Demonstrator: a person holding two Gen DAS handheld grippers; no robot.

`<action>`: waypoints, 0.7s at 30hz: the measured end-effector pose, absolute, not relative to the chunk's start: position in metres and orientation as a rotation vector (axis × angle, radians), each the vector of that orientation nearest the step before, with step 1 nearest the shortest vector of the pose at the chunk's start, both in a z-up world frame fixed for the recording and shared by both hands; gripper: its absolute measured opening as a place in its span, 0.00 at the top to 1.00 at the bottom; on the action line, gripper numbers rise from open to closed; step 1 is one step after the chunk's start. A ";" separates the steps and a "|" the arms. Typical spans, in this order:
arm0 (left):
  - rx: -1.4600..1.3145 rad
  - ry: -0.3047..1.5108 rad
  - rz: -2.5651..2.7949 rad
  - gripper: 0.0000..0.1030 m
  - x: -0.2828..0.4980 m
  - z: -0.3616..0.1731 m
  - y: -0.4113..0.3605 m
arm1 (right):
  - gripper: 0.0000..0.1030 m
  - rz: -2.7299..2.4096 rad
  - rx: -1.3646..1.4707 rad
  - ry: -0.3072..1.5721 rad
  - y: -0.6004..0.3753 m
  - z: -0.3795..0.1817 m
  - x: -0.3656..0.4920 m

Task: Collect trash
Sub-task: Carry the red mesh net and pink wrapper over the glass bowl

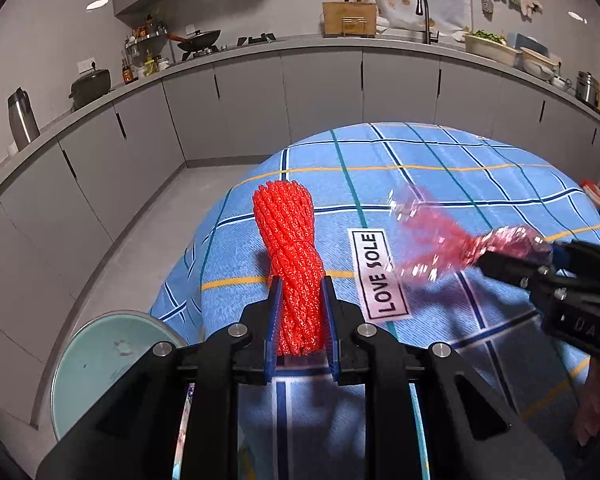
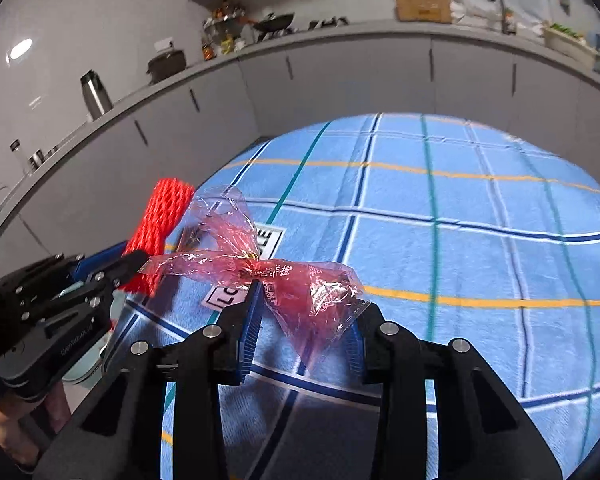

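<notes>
Blue plaid cloth, two pieces of trash lifted over it

Blue plaid tablecloth [image 2: 480, 240], crossed by navy, teal and yellow lines, takes up most of both views; everything below is placed against it. Sewn onto it is a white label [image 1: 380, 276] with black capitals reading "LOVE SOLE"; from the right wrist view only "LO" and part of the last letters show, the rest hidden behind plastic. Beyond the cloth's far edge runs a grey kitchen counter [image 1: 320, 42] carrying a black wok [image 1: 200, 40], a steel kettle [image 1: 23, 119] and a pale tub [image 1: 490, 49] of green vegetables. Off the cloth's near left corner sits a pale green round lid [image 1: 108, 364], its contents hidden.

Above the cloth, left of the label, the left gripper [image 1: 302, 320] is clamped narrowly on a bundle of red foam netting [image 1: 288, 248] that stands upright between its blue pads. Right of the label, the right gripper [image 2: 304, 320] has a crumpled pink transparent wrapper [image 2: 260, 272] between its half-closed jaws, the left pad touching the plastic; white Chinese characters and a QR-like code are printed on it, too small to read
</notes>
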State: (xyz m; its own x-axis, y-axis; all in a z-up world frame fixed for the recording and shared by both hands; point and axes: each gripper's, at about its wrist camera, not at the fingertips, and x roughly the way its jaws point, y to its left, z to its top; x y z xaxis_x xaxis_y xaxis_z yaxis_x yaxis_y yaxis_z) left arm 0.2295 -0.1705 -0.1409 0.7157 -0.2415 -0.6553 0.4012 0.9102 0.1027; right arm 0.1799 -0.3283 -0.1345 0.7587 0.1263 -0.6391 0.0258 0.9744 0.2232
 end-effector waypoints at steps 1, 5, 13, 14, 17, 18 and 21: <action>0.249 0.683 -0.358 0.81 0.226 -0.140 -0.170 | 0.63 0.049 0.229 0.698 -0.327 -0.132 0.177; 0.254 0.677 -0.350 0.81 0.217 -0.135 -0.164 | 0.63 0.049 0.231 0.663 -0.320 -0.118 0.170; 0.235 0.671 -0.302 0.81 0.206 -0.128 -0.131 | 0.63 0.088 0.198 0.633 -0.291 -0.102 0.171; 0.232 0.670 -0.296 0.81 0.205 -0.127 -0.127 | 0.63 0.091 0.195 0.631 -0.287 -0.100 0.173; 0.221 0.666 -0.279 0.81 0.201 -0.125 -0.114 | 0.63 0.103 0.187 0.624 -0.277 -0.096 0.174; 0.220 0.665 -0.273 0.81 0.200 -0.124 -0.111 | 0.63 0.108 0.186 0.623 -0.273 -0.095 0.174; 0.212 0.663 -0.253 0.81 0.197 -0.123 -0.098 | 0.63 0.130 0.175 0.620 -0.260 -0.092 0.175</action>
